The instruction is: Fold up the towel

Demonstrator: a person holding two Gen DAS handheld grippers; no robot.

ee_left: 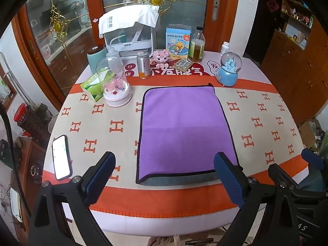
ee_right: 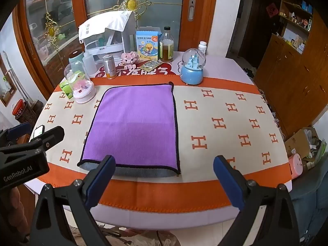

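Observation:
A purple towel (ee_left: 182, 127) with a dark hem lies flat on the table, folded, with a grey underside showing along its near edge. It also shows in the right wrist view (ee_right: 135, 127). My left gripper (ee_left: 164, 164) is open and empty, held above the table's near edge in front of the towel. My right gripper (ee_right: 164, 164) is open and empty, in front of the towel's near right corner. The right gripper shows at the right edge of the left wrist view (ee_left: 311, 160), and the left gripper shows at the left of the right wrist view (ee_right: 37, 135).
The table wears an orange-and-cream cloth (ee_left: 266, 123). A phone (ee_left: 61, 157) lies at the near left. A glass dome (ee_left: 115, 84), tissue pack (ee_left: 92, 86), can (ee_left: 143, 64), snow globe (ee_left: 228, 69), bottle (ee_left: 196, 45) and box (ee_left: 178, 43) stand behind the towel.

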